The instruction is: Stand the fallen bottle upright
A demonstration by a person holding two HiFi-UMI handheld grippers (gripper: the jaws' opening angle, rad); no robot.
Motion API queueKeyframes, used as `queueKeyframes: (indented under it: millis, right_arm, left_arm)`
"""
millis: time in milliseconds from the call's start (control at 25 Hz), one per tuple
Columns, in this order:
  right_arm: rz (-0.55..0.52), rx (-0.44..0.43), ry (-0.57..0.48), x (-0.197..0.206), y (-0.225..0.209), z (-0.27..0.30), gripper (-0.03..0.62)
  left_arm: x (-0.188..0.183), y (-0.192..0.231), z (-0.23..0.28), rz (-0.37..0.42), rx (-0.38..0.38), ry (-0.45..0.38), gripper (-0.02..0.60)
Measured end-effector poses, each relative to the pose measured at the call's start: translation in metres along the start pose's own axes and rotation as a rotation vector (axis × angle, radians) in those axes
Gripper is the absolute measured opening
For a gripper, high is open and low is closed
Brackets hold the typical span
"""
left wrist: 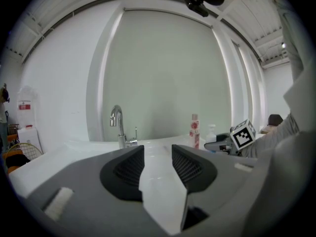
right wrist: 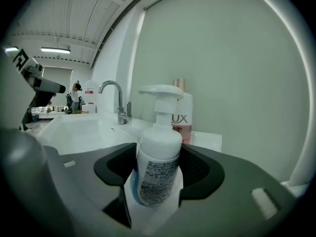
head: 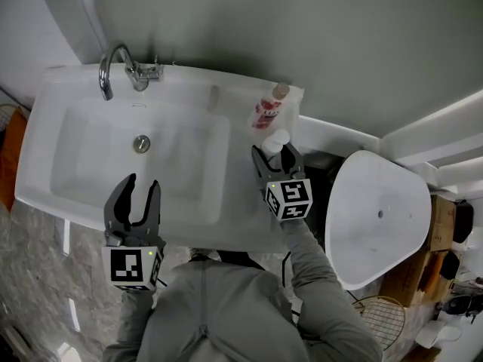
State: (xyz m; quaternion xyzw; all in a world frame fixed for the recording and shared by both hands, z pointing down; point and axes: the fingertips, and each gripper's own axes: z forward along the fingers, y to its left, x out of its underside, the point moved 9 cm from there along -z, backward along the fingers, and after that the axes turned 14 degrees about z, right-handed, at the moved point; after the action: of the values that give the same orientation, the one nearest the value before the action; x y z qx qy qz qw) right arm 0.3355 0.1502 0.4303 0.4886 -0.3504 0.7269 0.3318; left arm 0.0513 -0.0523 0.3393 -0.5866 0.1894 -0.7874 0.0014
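The right hand-held gripper (head: pixel 275 151) clasped the pump bottle (right wrist: pixel 157 164) upright by the right rim of the sink (head: pixel 83 89); the left hand-held gripper (head: pixel 143 182) gaped empty over its front edge

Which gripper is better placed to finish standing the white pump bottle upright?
The right gripper: its jaws clasp the pump bottle. The left gripper hangs open over the basin, apart from it.

You're facing a pale green wall (head: pixel 302 29) with white trim. White sink (head: pixel 38 153) below it, chrome faucet (head: pixel 136 76) at the back. Grey marble floor (head: pixel 38 277) on your left, white oval fixture (head: pixel 381 217) on your right. Ceiling strip light (right wrist: pixel 54 49) is lit.
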Motion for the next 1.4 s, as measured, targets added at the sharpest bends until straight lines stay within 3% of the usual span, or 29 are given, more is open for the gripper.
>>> queueKeyframes:
  millis: [360, 800, 1400]
  right_arm:
    - [-0.077, -0.030, -0.044, 0.007, 0.004, -0.004, 0.273]
    - [-0.086, -0.062, -0.030, 0.006, 0.006, -0.006, 0.278]
    - [-0.125, 0.052, -0.102, -0.014, 0.019, -0.037, 0.278]
  left_arm:
    - [-0.007, -0.013, 0.004, 0.035, 0.022, 0.008, 0.183]
    - [-0.012, -0.020, 0.003, 0.041, 0.037, -0.002, 0.183]
    - [-0.011, -0.015, -0.013, 0.016, 0.069, -0.056, 0.183]
